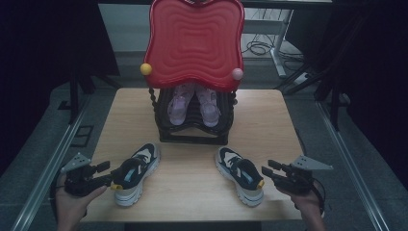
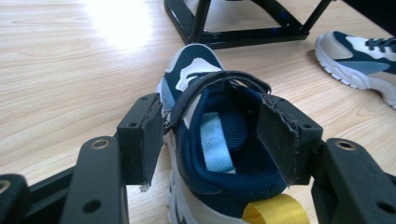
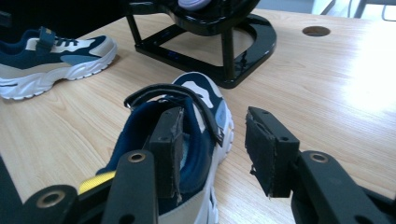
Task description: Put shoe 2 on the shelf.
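The wooden surface [image 1: 192,183] is the largest thing in the high view; its far edge is partly hidden behind a red wavy panel [image 1: 195,41] that stands at twelve o'clock and is cut off at the top of the picture. Under the panel sits a black rack [image 1: 192,130] holding a pair of pale purple sandals [image 1: 192,108], whose heel ends are hidden by the panel.

Toward seven o'clock lies the left sneaker [image 1: 134,174], navy, white and beige, toe pointing to the rack. The left gripper [image 1: 103,174] comes in at its heel; in the left gripper view its jaws sit on either side of the sneaker's collar [image 2: 224,154], the pads at the fabric, though whether they truly press is hard to make out. A yellow heel loop [image 2: 275,211] is cut off at the bottom edge.

Toward five o'clock lies the right sneaker [image 1: 240,174]. The right gripper [image 1: 272,172] stands just beside its heel with jaws apart: in the right gripper view one pad [image 3: 170,144] is inside the shoe opening and the other stands clear over bare wood, gripping nothing.
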`<act>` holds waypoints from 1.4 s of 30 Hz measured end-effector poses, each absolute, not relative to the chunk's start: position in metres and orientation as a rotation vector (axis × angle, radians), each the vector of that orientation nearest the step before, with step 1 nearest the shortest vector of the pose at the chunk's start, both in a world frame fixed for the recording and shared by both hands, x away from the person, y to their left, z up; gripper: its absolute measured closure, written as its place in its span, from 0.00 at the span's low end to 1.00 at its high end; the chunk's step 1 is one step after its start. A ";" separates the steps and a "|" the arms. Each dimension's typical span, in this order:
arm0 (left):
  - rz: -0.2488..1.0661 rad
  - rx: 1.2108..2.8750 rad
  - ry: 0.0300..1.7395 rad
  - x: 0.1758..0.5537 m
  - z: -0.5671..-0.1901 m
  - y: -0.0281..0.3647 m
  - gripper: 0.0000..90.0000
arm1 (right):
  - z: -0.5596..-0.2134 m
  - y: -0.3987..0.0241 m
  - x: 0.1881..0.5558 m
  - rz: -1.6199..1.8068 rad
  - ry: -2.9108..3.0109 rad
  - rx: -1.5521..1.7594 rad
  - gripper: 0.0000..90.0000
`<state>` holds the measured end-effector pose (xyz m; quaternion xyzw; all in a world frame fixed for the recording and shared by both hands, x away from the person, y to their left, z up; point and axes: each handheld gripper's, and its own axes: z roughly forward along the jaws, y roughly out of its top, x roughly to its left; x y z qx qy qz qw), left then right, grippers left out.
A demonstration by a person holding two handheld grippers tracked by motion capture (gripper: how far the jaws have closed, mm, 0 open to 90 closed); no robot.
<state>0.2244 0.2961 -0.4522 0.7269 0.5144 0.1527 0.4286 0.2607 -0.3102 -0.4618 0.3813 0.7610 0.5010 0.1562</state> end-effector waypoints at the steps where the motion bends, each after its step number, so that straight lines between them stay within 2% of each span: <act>1: 0.384 1.816 1.285 0.224 -0.452 0.296 0.45 | -0.462 -0.309 0.261 1.434 2.186 1.093 0.62; 14: 0.443 1.841 1.323 0.238 -0.452 0.292 0.49 | -0.453 -0.301 0.271 1.412 2.242 1.062 0.61; 21: 0.381 1.938 1.303 0.257 -0.460 0.279 0.48 | -0.453 -0.286 0.288 1.340 2.342 1.011 0.61; 32: 0.372 1.985 1.302 0.266 -0.464 0.274 0.50 | -0.459 -0.268 0.313 1.233 2.464 0.992 0.61; 42: 0.352 2.032 1.316 0.273 -0.468 0.275 0.52 | -0.467 -0.263 0.319 1.176 2.521 1.004 0.61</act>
